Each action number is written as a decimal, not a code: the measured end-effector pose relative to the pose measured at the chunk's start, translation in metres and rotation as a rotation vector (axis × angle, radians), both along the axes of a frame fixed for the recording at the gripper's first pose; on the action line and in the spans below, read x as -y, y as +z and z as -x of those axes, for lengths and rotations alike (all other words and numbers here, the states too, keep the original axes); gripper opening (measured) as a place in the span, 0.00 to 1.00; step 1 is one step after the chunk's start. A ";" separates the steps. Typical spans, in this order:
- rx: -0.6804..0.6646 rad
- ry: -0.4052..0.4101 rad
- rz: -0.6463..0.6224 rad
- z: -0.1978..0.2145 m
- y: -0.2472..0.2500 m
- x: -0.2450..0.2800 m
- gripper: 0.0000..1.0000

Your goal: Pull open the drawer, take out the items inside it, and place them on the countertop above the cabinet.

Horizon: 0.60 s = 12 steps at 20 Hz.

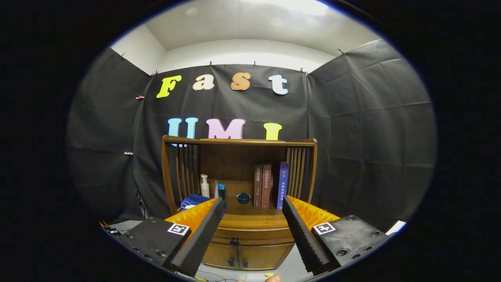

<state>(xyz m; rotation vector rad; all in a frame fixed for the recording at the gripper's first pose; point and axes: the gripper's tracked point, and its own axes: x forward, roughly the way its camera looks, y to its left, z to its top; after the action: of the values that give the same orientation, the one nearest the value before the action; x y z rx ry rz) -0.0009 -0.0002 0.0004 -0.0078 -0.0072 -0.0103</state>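
A wooden cabinet [238, 184] stands against the booth's wall, straight ahead of me. Its drawer [254, 235] sits closed under the countertop [254, 219], with a small dark knob [234, 241] at its middle. Below the drawer are two cabinet doors [242, 256]. My gripper [252, 203] is open, with nothing between its fingers, and hangs some way in front of the cabinet, above drawer height. The countertop and drawer front show in the gap between the fingers.
On the countertop stand a white pump bottle [204, 186], a small teal-capped container [221, 190], a blue bowl [243, 198], a blue cloth [192, 202] and three upright books [270, 186]. Slatted wooden sides and a top rail frame the countertop. A fingertip [272, 279] shows below.
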 end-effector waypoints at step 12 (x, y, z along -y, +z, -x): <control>0.048 0.001 0.030 -0.025 -0.075 -0.009 0.98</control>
<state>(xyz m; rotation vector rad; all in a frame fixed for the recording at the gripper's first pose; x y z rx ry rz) 0.0243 0.0093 -0.0744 -0.0379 -0.0550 -0.0096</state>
